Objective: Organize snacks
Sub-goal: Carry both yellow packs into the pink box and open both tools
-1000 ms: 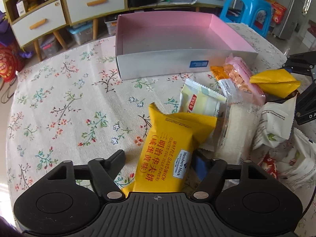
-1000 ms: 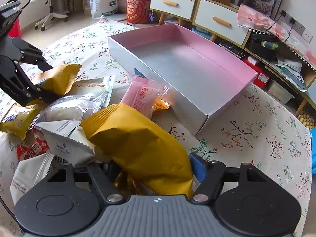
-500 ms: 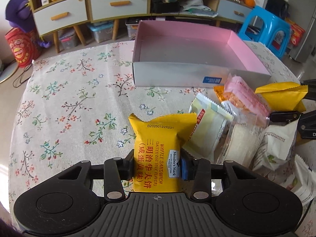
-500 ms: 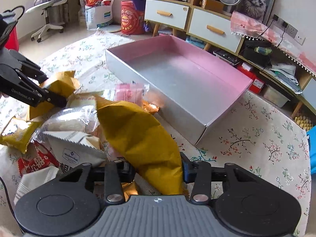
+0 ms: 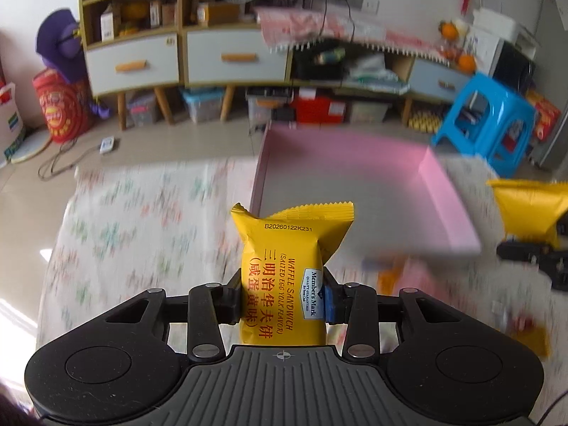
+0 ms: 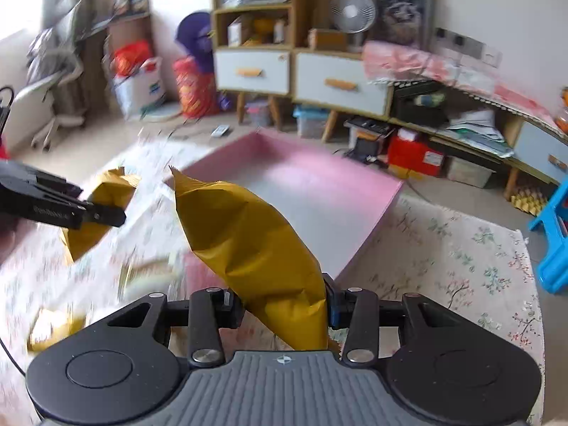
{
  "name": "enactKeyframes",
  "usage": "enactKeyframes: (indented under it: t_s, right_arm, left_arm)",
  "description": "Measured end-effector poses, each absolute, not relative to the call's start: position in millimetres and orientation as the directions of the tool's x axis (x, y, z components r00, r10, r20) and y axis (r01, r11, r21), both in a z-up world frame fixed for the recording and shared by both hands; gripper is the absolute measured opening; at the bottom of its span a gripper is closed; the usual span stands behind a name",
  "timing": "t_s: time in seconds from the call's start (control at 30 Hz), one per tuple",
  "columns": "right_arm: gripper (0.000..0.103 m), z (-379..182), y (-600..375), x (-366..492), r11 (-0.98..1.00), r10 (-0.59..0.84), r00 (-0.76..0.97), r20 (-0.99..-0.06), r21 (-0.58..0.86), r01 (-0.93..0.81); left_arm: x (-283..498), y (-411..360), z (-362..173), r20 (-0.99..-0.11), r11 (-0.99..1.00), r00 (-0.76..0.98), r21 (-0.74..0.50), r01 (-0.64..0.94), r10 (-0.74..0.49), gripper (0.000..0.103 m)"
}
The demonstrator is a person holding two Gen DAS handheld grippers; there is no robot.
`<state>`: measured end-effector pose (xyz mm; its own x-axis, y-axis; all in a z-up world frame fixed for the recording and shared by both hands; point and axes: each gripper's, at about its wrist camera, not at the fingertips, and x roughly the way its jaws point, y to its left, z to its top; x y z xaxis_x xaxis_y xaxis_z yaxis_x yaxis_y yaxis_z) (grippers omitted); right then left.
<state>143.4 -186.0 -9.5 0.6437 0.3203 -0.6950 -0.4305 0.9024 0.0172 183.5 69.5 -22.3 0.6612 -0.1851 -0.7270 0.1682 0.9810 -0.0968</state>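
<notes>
My left gripper (image 5: 282,300) is shut on a yellow waffle sandwich packet (image 5: 284,266) and holds it upright above the table, in front of the pink box (image 5: 348,191). My right gripper (image 6: 284,307) is shut on a second yellow snack packet (image 6: 248,241), lifted and tilted left, near the pink box (image 6: 301,184). Each gripper shows in the other's view: the right one at the right edge (image 5: 532,248), the left one at the left edge (image 6: 88,213), each with its yellow packet.
The floral tablecloth (image 5: 124,230) covers the table. More snack packets lie blurred on it below the box (image 5: 401,277) and at the lower left (image 6: 149,273). Cabinets with drawers (image 5: 184,56) and a blue stool (image 5: 486,120) stand beyond the table.
Both grippers have risen off the table with their yellow packets and tilted up toward the pink box. The snack pile has dropped low in both views.
</notes>
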Motion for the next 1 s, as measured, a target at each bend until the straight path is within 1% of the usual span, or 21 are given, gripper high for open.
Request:
enactKeyframes:
  t_s: [0.1, 0.27, 0.4, 0.6, 0.77, 0.93, 1.0]
  right_arm:
    - [0.029, -5, -188, 160, 0.922, 0.331, 0.661, -0.674, 0.083, -0.377]
    - [0.03, -13, -191, 184, 0.93, 0.361, 0.667, -0.652, 0.196, -0.311]
    - [0.03, -24, -191, 204, 0.917, 0.398, 0.652, -0.645, 0.294, -0.27]
    - [0.03, -40, -184, 218, 0.889, 0.451, 0.609, -0.653, 0.386, -0.244]
    - [0.03, -49, -181, 220, 0.901, 0.431, 0.576, -0.695, 0.362, -0.238]
    - [0.031, -52, -187, 218, 0.92, 0.39, 0.568, -0.725, 0.329, -0.211]
    - [0.031, -51, -188, 216, 0.926, 0.375, 0.571, -0.73, 0.315, -0.207]
  left_arm:
    - [208, 56, -14, -0.693, 0.98, 0.694, -0.106, 0.17, -0.195, 0.037]
    - [246, 33, -20, -0.667, 0.984, 0.726, -0.066, 0.167, -0.168, 0.037]
    - [266, 22, -41, -0.672, 0.987, 0.729, -0.025, 0.159, -0.134, 0.037]
    - [271, 14, -66, -0.705, 0.986, 0.705, 0.045, 0.158, -0.081, 0.037]
    - [263, 15, -70, -0.747, 0.987, 0.662, 0.052, 0.15, -0.062, 0.037]
    - [254, 25, -74, -0.785, 0.994, 0.614, -0.021, 0.111, -0.085, 0.037]
    - [250, 27, -75, -0.786, 0.994, 0.611, -0.035, 0.105, -0.092, 0.038]
